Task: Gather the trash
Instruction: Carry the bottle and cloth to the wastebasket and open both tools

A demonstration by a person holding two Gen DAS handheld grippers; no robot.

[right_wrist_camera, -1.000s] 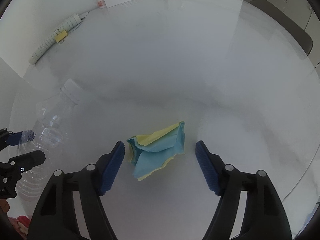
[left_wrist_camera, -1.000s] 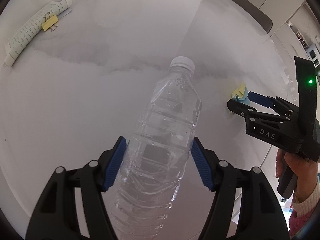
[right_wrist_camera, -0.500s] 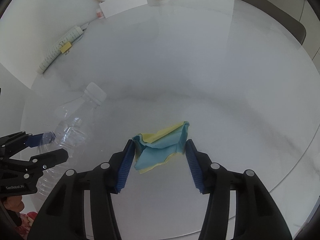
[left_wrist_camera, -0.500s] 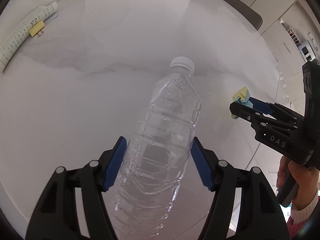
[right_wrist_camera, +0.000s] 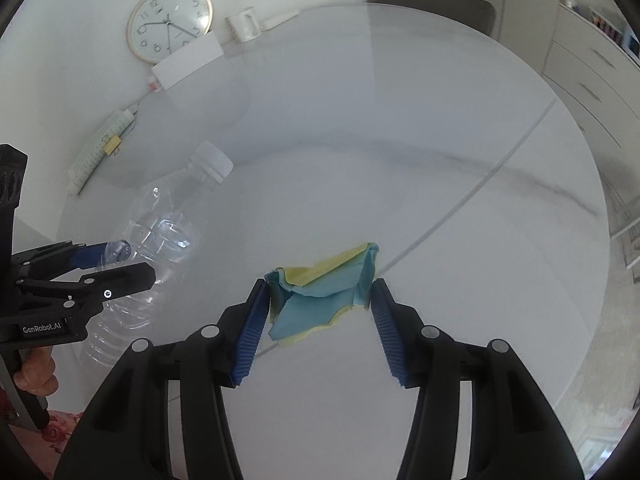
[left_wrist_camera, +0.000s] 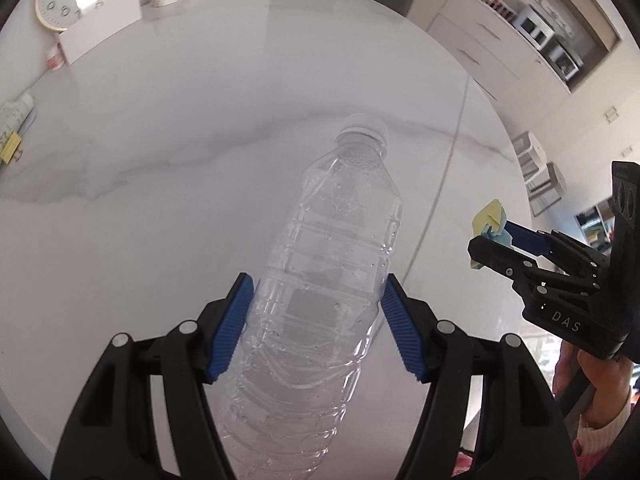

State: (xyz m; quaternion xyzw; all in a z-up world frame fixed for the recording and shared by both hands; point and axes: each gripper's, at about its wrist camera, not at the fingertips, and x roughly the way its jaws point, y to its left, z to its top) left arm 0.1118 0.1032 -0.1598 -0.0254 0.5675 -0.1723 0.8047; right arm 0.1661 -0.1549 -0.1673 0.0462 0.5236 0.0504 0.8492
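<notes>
A clear plastic bottle (left_wrist_camera: 328,280) with a white cap is clamped between the blue pads of my left gripper (left_wrist_camera: 316,312), held above the white table (left_wrist_camera: 200,140). In the right wrist view the same bottle (right_wrist_camera: 160,232) shows at the left in the left gripper (right_wrist_camera: 116,264). My right gripper (right_wrist_camera: 318,304) is shut on a crumpled blue and yellow paper (right_wrist_camera: 320,292), lifted off the table. The left wrist view shows that paper (left_wrist_camera: 490,220) pinched at the tip of the right gripper (left_wrist_camera: 494,240), held by a hand in a pink and white sleeve.
A round wall clock (right_wrist_camera: 170,20), a white card (right_wrist_camera: 188,60) and a white mug (right_wrist_camera: 244,24) stand at the table's far edge. A rolled printed sheet with a yellow clip (right_wrist_camera: 100,148) lies at the left. A dark chair (right_wrist_camera: 436,0) and white cabinets (left_wrist_camera: 520,32) stand beyond.
The right gripper's jaws shut on the blue and yellow paper and lifted it off the table. Both grippers rose and rolled; the bottle stayed clamped in the left gripper.
</notes>
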